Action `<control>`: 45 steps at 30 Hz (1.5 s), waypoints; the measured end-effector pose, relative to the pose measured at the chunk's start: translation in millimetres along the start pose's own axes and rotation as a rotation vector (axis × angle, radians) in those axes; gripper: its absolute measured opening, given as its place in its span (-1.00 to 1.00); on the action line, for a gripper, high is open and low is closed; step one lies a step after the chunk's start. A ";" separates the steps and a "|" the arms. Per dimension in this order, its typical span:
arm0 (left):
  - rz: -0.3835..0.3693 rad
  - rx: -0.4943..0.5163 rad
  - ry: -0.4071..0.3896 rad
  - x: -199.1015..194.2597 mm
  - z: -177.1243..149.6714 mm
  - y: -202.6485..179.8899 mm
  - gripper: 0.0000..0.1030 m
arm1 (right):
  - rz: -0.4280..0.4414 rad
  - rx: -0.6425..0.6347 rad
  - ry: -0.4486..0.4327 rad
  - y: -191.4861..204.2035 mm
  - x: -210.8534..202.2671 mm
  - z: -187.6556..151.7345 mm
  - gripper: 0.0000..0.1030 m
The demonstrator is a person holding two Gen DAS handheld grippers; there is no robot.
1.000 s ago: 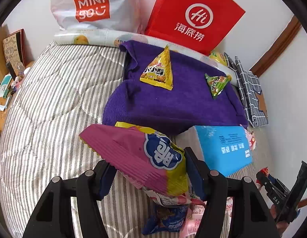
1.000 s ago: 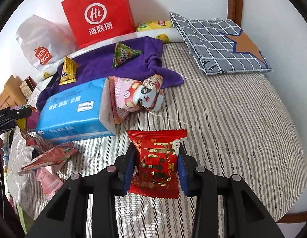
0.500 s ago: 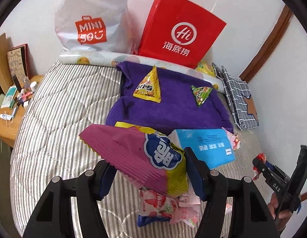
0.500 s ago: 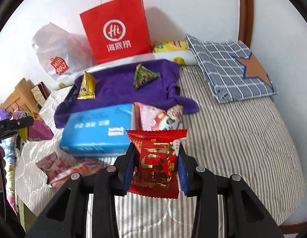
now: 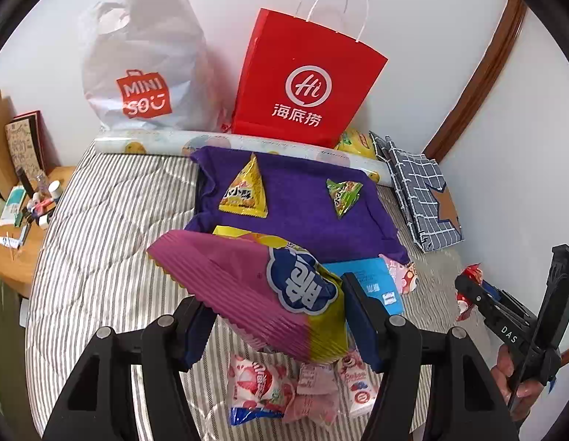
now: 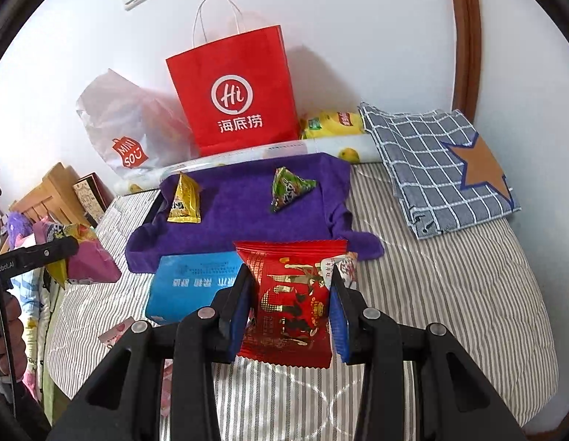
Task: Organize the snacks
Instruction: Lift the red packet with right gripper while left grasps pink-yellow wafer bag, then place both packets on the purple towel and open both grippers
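The pink-and-yellow snack bag [image 5: 255,290] is glossy foil-like plastic with a ribbed, crimped seal. The red snack packet [image 6: 290,297] is shiny film with serrated ends. The yellow triangular packet [image 5: 245,191] and the green triangular packet [image 5: 343,193] are glossy and crinkled. The purple towel [image 5: 306,213] is matt, fuzzy cloth. The bed [image 5: 111,220] wears matt, quilted striped fabric. The red bag [image 5: 302,81] is smooth matt paper with white cord handles; the MINISO bag [image 5: 144,58] is thin, wrinkled plastic. The checked cloth [image 6: 438,165] is woven. The fingers [image 5: 361,316] are matt black plastic with blue pads.
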State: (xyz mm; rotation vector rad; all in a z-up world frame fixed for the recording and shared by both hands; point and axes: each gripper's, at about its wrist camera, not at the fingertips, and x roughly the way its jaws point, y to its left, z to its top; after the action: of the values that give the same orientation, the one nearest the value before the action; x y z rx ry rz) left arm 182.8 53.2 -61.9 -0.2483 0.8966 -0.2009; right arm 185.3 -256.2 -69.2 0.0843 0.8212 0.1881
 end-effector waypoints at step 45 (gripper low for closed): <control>-0.046 0.033 0.099 130.7 80.4 13.9 0.22 | -0.018 -0.018 0.092 -8.8 147.7 84.1 -0.25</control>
State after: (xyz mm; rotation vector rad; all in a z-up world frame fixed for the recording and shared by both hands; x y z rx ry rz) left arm 326.9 40.9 -115.1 -0.2301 0.9852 -0.2727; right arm 346.6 -235.6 -119.6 0.0515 0.9115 0.1839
